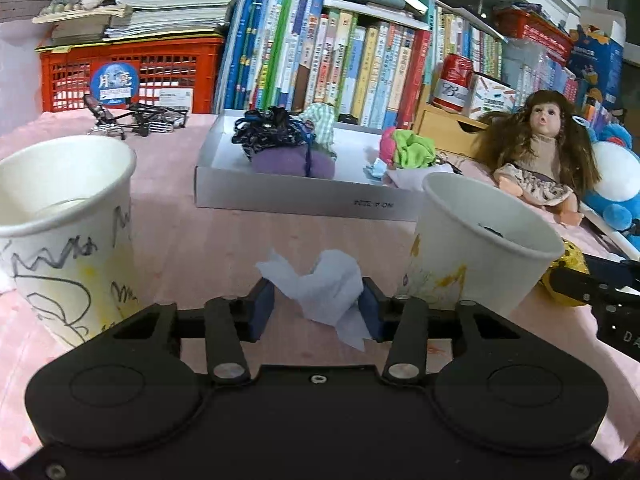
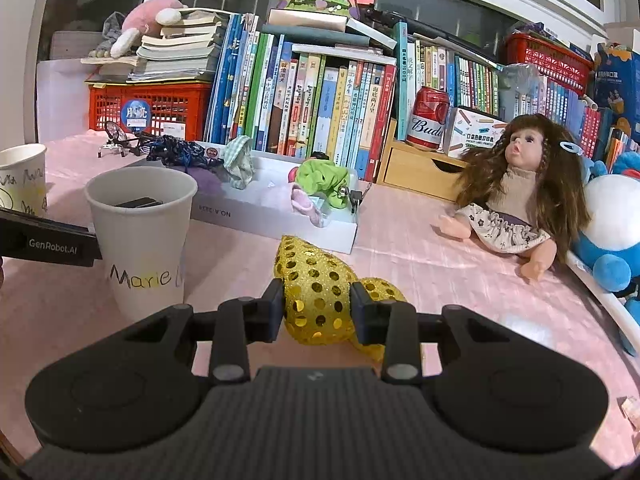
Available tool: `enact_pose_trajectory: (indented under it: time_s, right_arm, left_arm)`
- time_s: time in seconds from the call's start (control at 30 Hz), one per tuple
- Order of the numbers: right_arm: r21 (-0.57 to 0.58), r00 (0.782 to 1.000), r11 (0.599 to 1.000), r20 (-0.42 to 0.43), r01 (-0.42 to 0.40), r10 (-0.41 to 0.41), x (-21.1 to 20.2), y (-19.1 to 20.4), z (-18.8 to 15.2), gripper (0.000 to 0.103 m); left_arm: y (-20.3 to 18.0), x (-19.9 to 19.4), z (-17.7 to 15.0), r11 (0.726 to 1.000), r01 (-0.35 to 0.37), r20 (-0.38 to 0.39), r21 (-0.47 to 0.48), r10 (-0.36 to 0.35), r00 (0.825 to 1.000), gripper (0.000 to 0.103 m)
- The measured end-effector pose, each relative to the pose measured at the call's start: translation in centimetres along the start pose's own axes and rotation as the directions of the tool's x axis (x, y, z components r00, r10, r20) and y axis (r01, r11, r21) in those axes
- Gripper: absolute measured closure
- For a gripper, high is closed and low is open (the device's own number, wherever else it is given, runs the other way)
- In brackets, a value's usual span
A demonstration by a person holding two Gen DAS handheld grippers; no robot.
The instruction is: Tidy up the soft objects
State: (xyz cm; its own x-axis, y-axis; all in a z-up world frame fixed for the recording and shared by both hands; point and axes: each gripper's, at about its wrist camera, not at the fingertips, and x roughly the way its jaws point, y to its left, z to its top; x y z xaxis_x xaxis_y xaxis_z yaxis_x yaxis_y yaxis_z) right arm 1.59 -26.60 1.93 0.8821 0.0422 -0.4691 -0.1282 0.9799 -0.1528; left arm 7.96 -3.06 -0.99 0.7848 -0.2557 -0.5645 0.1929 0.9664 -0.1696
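My left gripper (image 1: 318, 306) is shut on a crumpled white tissue (image 1: 324, 284) just above the pink tablecloth, between two paper cups. My right gripper (image 2: 318, 306) is shut on a gold sequined fabric piece (image 2: 316, 284), which also shows in the left wrist view (image 1: 568, 262) behind the right cup. A flat white box (image 1: 280, 196) ahead holds soft items: a black lacy piece (image 1: 266, 130), a purple cloth (image 1: 288, 160) and a green checked cloth (image 1: 322, 120). A lime green scrunchie (image 2: 324, 176) lies in the box's right end.
A scribbled paper cup (image 1: 60, 216) stands at left and a "Marie" cup (image 2: 144, 232) at right of the left gripper. A long-haired doll (image 2: 520, 200) and a blue plush (image 2: 612, 232) lie at right. Books (image 2: 320, 112), a red crate (image 2: 148, 108) and a Budweiser can (image 2: 428, 118) line the back.
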Motion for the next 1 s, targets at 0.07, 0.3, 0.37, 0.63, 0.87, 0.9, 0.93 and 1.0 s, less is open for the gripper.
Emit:
enact_pose_trajectory:
  time_s: [0.07,0.3,0.37,0.63,0.87,0.9,0.93,1.0]
  right_arm:
    - [0.000,1.000,1.000,-0.001,-0.001,0.001,0.0,0.0,0.0,0.062]
    - [-0.002,1.000,1.000,0.002,-0.008,0.008,0.1,0.2,0.1,0.062]
    - [0.002,1.000,1.000,0.005,-0.009,0.009,0.1,0.2,0.2,0.062]
    - [0.018,1.000,1.000,0.016,-0.021,0.021,-0.2,0.0,0.6,0.062]
    - [0.038,0.999,0.999,0.041,-0.033,0.031,-0.6,-0.3,1.5,0.062]
    - [0.043,0.998,0.998,0.045,-0.035,0.033,-0.7,-0.4,1.7,0.062]
    - [0.048,0.998,0.998,0.050,-0.038,0.036,-0.7,-0.5,1.9,0.062]
    - [0.061,0.997,0.997,0.057,-0.046,0.043,-0.8,-0.7,2.5,0.062]
  left_arm:
    - [-0.1,0.1,0.0,1.000,0.001,-0.004,0.006,-0.001,1.000,0.074]
    - [-0.2,-0.5,0.0,1.000,0.003,-0.010,-0.010,-0.003,1.000,0.078]
    - [-0.2,-0.9,0.1,1.000,0.001,-0.004,-0.006,-0.001,1.000,0.078]
    - [-0.3,-3.3,0.6,1.000,-0.017,0.042,0.001,0.017,0.999,0.078]
    - [-0.8,-5.9,1.9,1.000,-0.016,0.092,0.020,0.014,0.996,0.078]
    - [-0.9,-6.2,2.1,1.000,-0.014,0.097,0.023,0.012,0.995,0.078]
    - [-1.0,-6.5,2.4,1.000,-0.013,0.102,0.028,0.010,0.995,0.078]
    - [-1.2,-7.0,3.0,0.999,-0.009,0.108,0.035,0.005,0.994,0.078]
